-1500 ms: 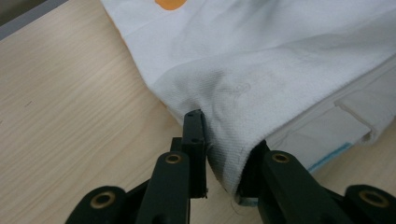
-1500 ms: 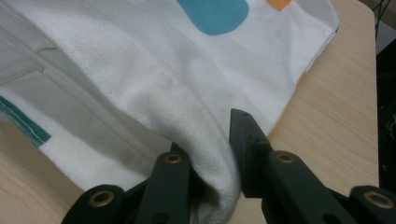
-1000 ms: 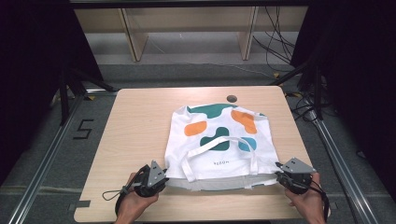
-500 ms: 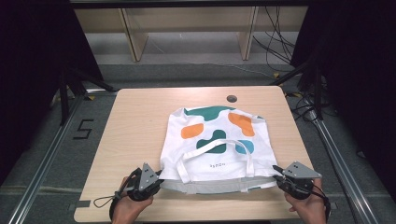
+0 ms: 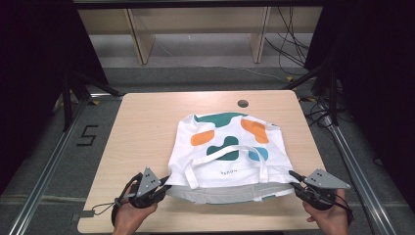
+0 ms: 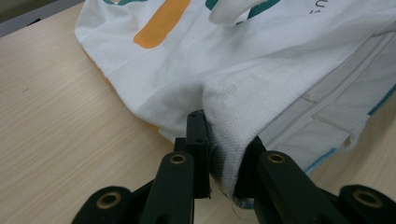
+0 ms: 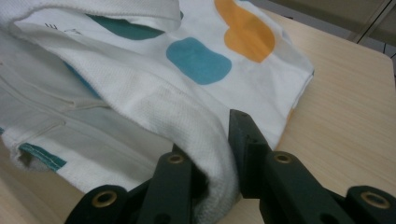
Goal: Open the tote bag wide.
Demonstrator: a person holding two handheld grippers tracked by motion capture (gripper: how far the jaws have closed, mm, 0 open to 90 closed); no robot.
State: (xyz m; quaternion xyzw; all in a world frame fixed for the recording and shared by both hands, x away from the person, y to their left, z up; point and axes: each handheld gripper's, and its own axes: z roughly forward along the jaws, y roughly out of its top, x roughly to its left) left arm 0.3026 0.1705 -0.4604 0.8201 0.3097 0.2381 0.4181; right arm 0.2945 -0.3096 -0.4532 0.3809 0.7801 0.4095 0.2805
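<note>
My left gripper (image 6: 219, 154) and right gripper (image 7: 212, 156) each pinch a near corner of the white tote bag (image 5: 227, 147), jaws pressed onto the fabric. The bag lies flat mid-worktop (image 5: 142, 127), mouth edge toward me. Risk: only a thin fold sits between each pair of jaws, so an uneven pull may slip a corner. The loose handle strap (image 5: 222, 152) could bunch. Round grommet hole (image 5: 242, 104) beyond, clear of the path.

Left gripper (image 5: 165, 185) low at the near edge, jaws pinched on cloth between them; right gripper (image 5: 293, 182) likewise clamped on cloth, both hands gripping from behind
</note>
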